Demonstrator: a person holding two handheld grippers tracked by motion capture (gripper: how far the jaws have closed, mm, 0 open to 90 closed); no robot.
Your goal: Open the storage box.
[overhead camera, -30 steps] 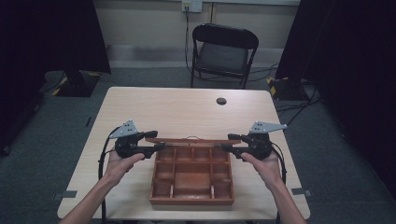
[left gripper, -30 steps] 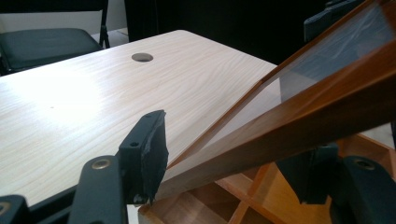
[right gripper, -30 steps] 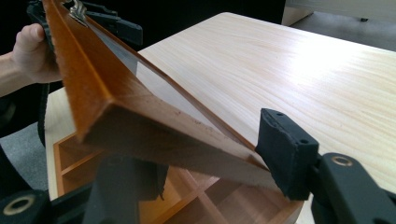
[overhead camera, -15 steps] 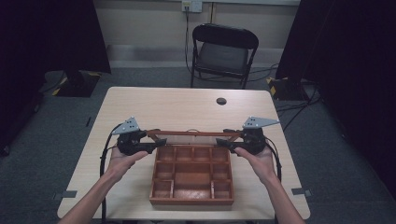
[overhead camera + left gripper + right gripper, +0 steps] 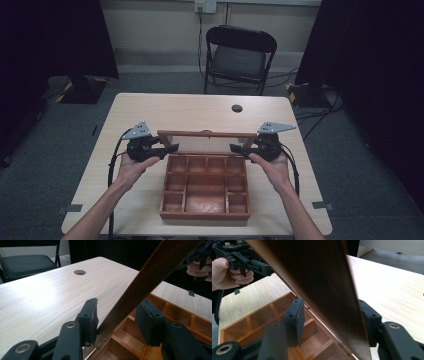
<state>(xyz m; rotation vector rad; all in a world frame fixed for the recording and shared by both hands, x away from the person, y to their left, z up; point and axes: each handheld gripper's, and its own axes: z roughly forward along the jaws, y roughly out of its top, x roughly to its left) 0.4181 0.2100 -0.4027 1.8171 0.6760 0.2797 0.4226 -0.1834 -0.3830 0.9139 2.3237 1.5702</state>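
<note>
While raised, the lid (image 5: 206, 142) stands between both open grippers.

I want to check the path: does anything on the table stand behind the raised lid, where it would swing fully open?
Nothing visible does. Behind the lid the table is bare up to its cable hole.

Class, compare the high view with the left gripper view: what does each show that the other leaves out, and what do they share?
High view alone: the whole wooden box with its compartments, both forearms, the grey floor. Left gripper view alone: the small hinge at the lid's base, and the left tool jaws standing either side of the lid edge. Shared: the raised lid, the table, its round hole, the black chair, the right tool.
</note>
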